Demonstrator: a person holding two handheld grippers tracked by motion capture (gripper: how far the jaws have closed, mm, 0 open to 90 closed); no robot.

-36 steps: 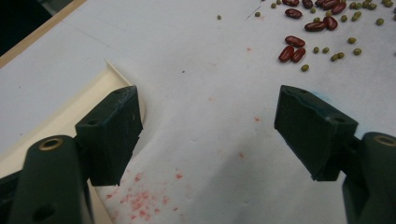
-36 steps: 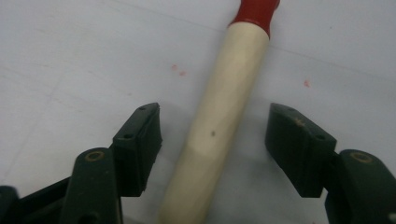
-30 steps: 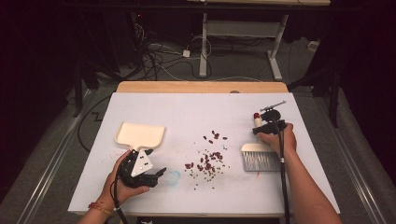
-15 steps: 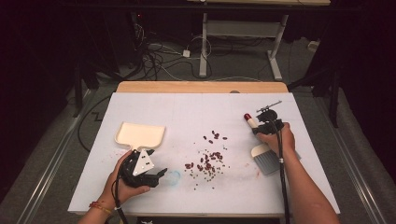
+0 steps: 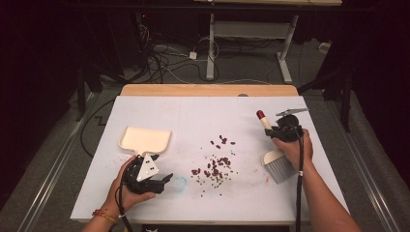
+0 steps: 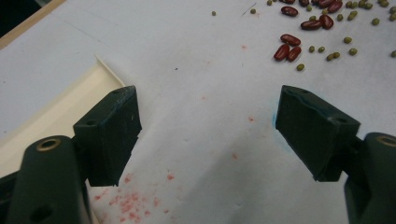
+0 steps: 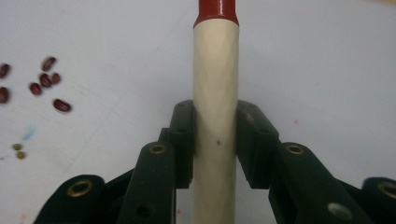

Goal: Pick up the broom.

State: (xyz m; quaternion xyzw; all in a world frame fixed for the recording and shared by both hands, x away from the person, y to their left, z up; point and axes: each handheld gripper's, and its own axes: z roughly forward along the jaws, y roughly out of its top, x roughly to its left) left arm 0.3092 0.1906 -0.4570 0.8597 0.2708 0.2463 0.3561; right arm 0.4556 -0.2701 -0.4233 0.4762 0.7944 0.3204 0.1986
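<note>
Your right gripper [image 7: 215,144] squeezes brush [image 7: 215,93] handle tight. Left gripper [image 6: 205,135] wide open, empty. Brush probably tilted; hard sweep could scatter beans [image 5: 212,166] past dustpan [image 5: 145,140].

A cream dustpan [image 5: 145,140] lies flat at the table's left, red beans [image 5: 215,166] are scattered mid-table, and a red-tipped brush [image 5: 273,154] stands tilted at the right.

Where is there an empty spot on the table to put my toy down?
Bare: the far strip between the dustpan and the brush, beyond the beans. Crowded: the middle with the beans, and the near corners where the left gripper and right gripper are.
</note>
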